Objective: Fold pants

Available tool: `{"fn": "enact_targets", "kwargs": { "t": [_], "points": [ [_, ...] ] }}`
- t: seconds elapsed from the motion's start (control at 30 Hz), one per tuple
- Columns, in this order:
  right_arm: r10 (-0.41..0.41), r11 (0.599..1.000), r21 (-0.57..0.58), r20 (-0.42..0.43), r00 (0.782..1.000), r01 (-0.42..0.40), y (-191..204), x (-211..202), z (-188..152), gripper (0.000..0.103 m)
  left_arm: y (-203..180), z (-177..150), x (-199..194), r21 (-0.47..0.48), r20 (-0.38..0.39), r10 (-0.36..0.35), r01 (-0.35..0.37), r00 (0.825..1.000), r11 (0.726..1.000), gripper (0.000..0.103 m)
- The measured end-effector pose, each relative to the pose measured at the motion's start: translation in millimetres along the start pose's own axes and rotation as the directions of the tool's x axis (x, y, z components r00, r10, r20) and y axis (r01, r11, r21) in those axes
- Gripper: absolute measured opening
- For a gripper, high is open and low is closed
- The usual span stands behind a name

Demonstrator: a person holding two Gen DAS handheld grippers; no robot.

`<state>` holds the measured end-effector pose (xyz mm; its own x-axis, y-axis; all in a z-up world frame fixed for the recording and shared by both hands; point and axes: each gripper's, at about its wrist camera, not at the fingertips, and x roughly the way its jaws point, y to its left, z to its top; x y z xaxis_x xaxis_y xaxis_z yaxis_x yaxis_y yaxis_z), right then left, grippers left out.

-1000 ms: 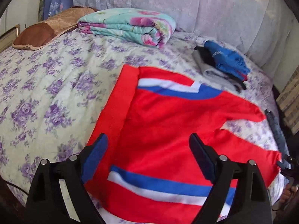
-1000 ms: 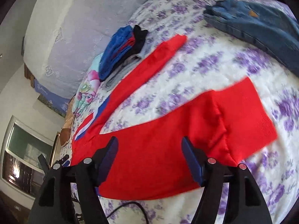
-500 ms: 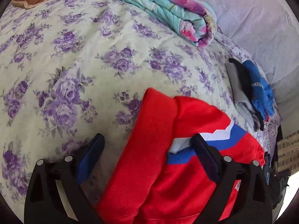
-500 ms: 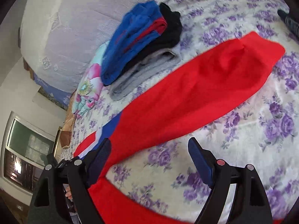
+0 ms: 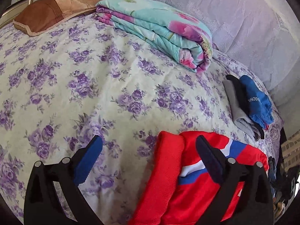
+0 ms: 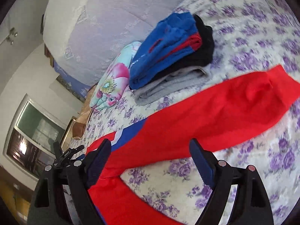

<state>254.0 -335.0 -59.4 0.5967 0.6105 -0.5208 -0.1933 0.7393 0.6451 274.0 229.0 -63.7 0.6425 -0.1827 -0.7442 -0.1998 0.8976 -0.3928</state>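
Spread wide, both my left gripper (image 5: pixel 149 148) and right gripper (image 6: pixel 150 150) hold nothing above the red pants (image 6: pixel 215 112), which lie across the flowered bed (image 5: pixel 93 86) beside 1 stack of folded clothes (image 6: pixel 172 56) near its far edge.

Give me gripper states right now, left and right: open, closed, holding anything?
Left gripper: open, holding nothing; the waistband of the red pants lies between its fingers.
Right gripper: open, holding nothing; a red leg lies between its fingers.
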Motion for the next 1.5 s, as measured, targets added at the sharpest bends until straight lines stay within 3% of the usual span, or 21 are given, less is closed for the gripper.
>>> {"fn": "enact_targets", "kwargs": {
  "t": [0.13, 0.2, 0.27, 0.37, 0.5, 0.57, 0.7, 0.77, 0.83, 0.87, 0.9, 0.97, 1.03, 1.1, 1.2, 1.3, 1.5],
  "points": [
    [-0.037, 0.995, -0.099, -0.071, 0.997, 0.03, 15, 32, 20, 0.091, -5, -8, 2, 0.061, -0.006, -0.067, 0.067, 0.998, 0.996, 0.097],
    [-0.071, 0.981, -0.186, -0.043, 0.997, 0.062, 24, 44, 31, 0.092, -9, -9, 1, 0.089, 0.001, -0.093, 0.092, 0.996, 0.992, 0.097],
    [-0.109, 0.95, -0.294, 0.0, 0.994, 0.104, 34, 52, 38, 0.099, -10, -11, 4, 0.101, -0.001, -0.103, 0.103, 0.995, 0.99, 0.097],
    [-0.184, 0.868, -0.453, 0.084, 0.979, 0.202, 46, 60, 43, 0.099, -12, -16, 17, 0.112, -0.036, -0.095, 0.098, 0.995, 0.989, 0.097],
    [-0.299, 0.769, -0.596, -0.012, 0.954, 0.233, 58, 91, 49, 0.099, -17, -19, 29, 0.139, -0.072, -0.065, 0.074, 0.995, 0.987, 0.097],
    [-0.321, 0.715, -0.671, -0.064, 0.945, 0.197, 66, 109, 47, 0.099, -19, -21, 30, 0.151, -0.075, -0.06, 0.071, 0.995, 0.986, 0.098],
    [-0.366, 0.563, -0.821, -0.143, 0.92, 0.096, 75, 139, 39, 0.099, -15, -21, 32, 0.14, -0.084, -0.078, 0.09, 0.993, 0.986, 0.098],
    [-0.383, 0.524, -0.849, -0.166, 0.909, 0.065, 71, 150, 39, 0.098, -14, -20, 32, 0.132, -0.084, -0.089, 0.099, 0.993, 0.986, 0.098],
    [-0.381, 0.546, -0.837, -0.207, 0.901, 0.039, 61, 159, 44, 0.095, -15, -20, 31, 0.135, -0.084, -0.088, 0.098, 0.993, 0.986, 0.098],
    [-0.383, 0.564, -0.825, -0.228, 0.895, 0.031, 55, 162, 44, 0.088, -16, -20, 31, 0.139, -0.083, -0.085, 0.096, 0.993, 0.986, 0.098],
    [-0.371, 0.601, -0.799, -0.273, 0.888, 0.005, 48, 167, 46, 0.079, -17, -20, 30, 0.143, -0.08, -0.086, 0.096, 0.993, 0.985, 0.098],
    [-0.331, 0.657, -0.754, -0.305, 0.893, -0.014, 38, 169, 48, 0.075, -18, -20, 27, 0.149, -0.073, -0.09, 0.1, 0.993, 0.984, 0.098],
    [-0.295, 0.668, -0.743, -0.313, 0.903, -0.04, 37, 162, 47, 0.051, -20, -19, 24, 0.152, -0.063, -0.094, 0.103, 0.994, 0.983, 0.098],
    [-0.28, 0.691, -0.722, -0.303, 0.911, -0.027, 34, 155, 48, 0.016, -22, -17, 21, 0.154, -0.056, -0.095, 0.102, 0.994, 0.983, 0.098],
    [-0.273, 0.692, -0.722, -0.285, 0.919, -0.018, 35, 143, 45, 0.006, -28, -14, 19, 0.175, -0.06, -0.087, 0.096, 0.994, 0.98, 0.098],
    [-0.264, 0.683, -0.73, -0.251, 0.931, -0.004, 40, 130, 39, 0.006, -35, -10, 19, 0.203, -0.059, -0.071, 0.081, 0.996, 0.976, 0.098],
    [-0.242, 0.71, -0.704, -0.239, 0.94, 0.003, 43, 120, 35, 0.006, -42, 1, 16, 0.215, -0.061, -0.092, 0.103, 0.994, 0.971, 0.098]
  ]
}}
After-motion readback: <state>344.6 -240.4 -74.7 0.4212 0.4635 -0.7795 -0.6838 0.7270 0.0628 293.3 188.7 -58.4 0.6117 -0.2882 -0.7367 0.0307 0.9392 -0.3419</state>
